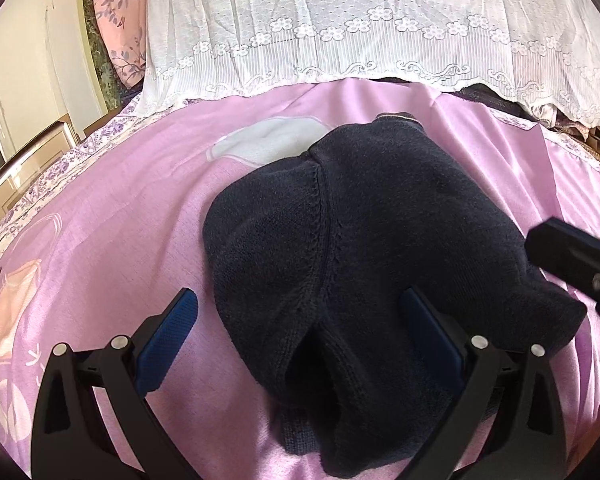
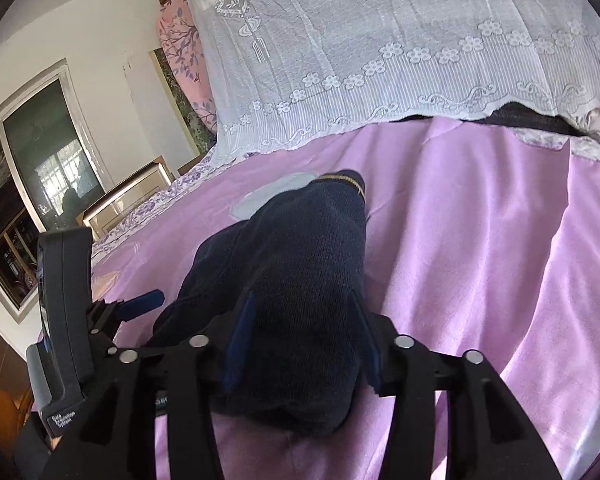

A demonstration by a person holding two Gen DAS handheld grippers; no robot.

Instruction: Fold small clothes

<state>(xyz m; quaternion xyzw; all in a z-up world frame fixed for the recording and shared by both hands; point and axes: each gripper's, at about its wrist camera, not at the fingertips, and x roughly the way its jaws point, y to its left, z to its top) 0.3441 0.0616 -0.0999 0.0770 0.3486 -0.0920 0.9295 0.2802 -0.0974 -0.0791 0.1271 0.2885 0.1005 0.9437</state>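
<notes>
A dark navy knitted garment (image 1: 340, 240) lies bunched on the pink bedsheet (image 1: 100, 240); a thin gold stripe marks its far hem (image 2: 340, 178). My left gripper (image 1: 300, 316) is open wide over its near end. Its left blue pad (image 1: 172, 340) is over bare sheet and its right pad (image 1: 428, 332) rests against the knit. In the right wrist view my right gripper (image 2: 304, 340) stands half open, with a thick fold of the garment (image 2: 300, 280) filling the gap between its pads, which do not pinch it. The right gripper's body (image 1: 572, 264) shows at the garment's right edge.
A white lace cover (image 1: 340, 20) drapes over a pile along the back of the bed. A pink floral pillow (image 1: 116, 20) leans at the back left. A window (image 2: 40, 180) and a wooden frame (image 2: 132, 192) stand left of the bed. Bare pink sheet (image 2: 480, 240) spreads to the right.
</notes>
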